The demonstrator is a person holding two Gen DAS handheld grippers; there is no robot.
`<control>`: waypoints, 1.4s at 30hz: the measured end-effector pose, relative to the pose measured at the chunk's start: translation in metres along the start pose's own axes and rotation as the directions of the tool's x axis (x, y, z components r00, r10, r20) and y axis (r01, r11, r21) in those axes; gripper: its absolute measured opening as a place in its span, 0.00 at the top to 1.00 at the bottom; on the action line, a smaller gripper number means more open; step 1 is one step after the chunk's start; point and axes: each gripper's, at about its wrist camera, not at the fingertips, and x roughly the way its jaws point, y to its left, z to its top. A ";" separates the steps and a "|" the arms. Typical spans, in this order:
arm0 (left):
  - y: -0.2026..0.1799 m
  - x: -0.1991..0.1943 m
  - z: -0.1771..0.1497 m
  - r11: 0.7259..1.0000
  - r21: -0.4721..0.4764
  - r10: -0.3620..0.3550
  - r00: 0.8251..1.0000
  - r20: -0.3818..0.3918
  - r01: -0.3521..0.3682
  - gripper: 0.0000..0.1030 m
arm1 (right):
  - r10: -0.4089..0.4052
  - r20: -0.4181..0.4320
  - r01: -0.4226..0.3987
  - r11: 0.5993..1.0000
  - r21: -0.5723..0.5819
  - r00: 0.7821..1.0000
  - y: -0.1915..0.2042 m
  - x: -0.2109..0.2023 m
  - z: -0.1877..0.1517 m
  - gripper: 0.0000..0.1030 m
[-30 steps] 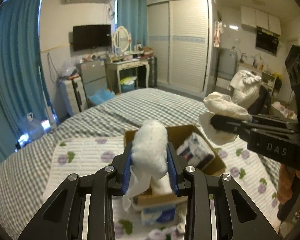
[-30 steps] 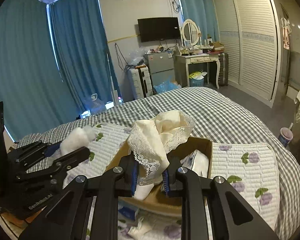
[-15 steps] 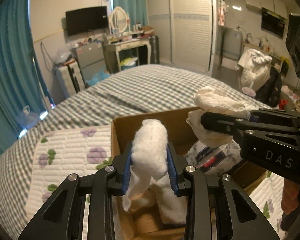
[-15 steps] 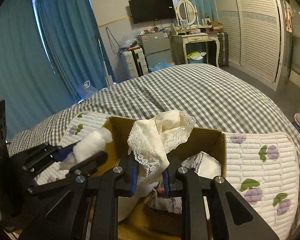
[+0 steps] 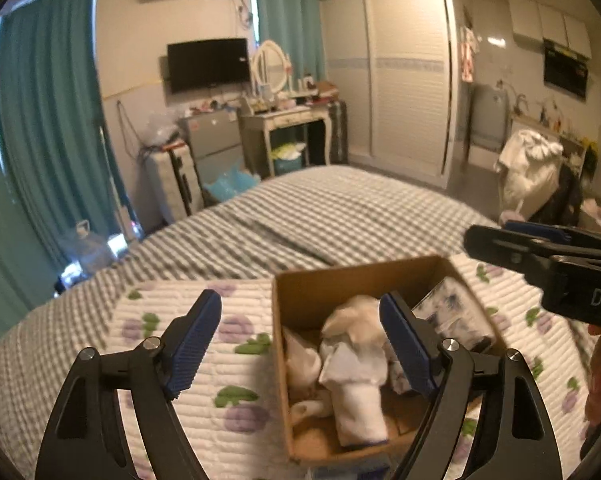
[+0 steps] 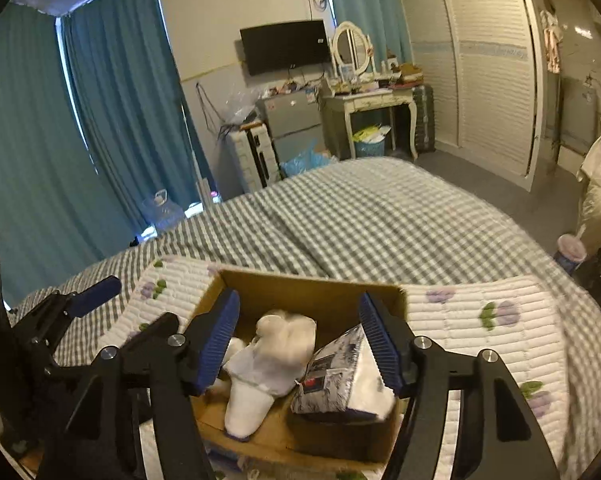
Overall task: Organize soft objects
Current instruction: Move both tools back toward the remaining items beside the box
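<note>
A: Both cloths have left the jaws and now lie in the box (image 5: 300,292). The left gripper (image 5: 300,336) and right gripper (image 6: 298,336) stand wide apart, empty.

B: Good. Lift straight up, so the pads do not catch the cloths (image 6: 276,344).

Box (image 5: 340,280) was plain brown cardboard, matt, raw edges. Inside it, white cloth bundle (image 5: 356,364) looked soft, fuzzy, creased; the pack (image 6: 340,376) beside it had a glossy printed plastic wrap. Left gripper (image 5: 300,344) and right gripper (image 6: 300,340) were matt black plastic with shiny metal screws; finger pads (image 5: 192,344) were blue ribbed rubber. Mat (image 5: 204,400) under the box was quilted white cloth with a printed flower pattern. Bed sheet (image 6: 360,220) was checked woven cloth, matt. Curtains (image 6: 100,120) were teal cloth in folds.
</note>
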 end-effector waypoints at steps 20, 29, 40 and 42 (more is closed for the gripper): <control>0.030 -0.191 0.004 0.996 -0.070 0.062 0.985 0.164 -0.051 0.00 | -0.019 0.139 0.033 0.994 -0.104 0.990 0.061 -0.211 -0.029 0.00; 0.035 -0.118 -0.095 0.988 -0.102 0.116 0.993 0.009 -0.114 0.00 | -0.083 -0.006 0.082 0.993 -0.083 0.997 0.059 -0.114 -0.118 0.00; 0.049 -0.057 -0.180 0.981 -0.141 0.116 0.987 -0.110 -0.131 0.00 | -0.094 -0.227 0.081 0.994 -0.067 0.969 0.052 0.016 -0.203 0.10; 0.046 -0.049 -0.188 0.984 -0.127 0.109 0.985 -0.135 -0.126 0.00 | -0.093 -0.249 0.092 0.996 -0.016 0.964 0.047 0.030 -0.210 0.16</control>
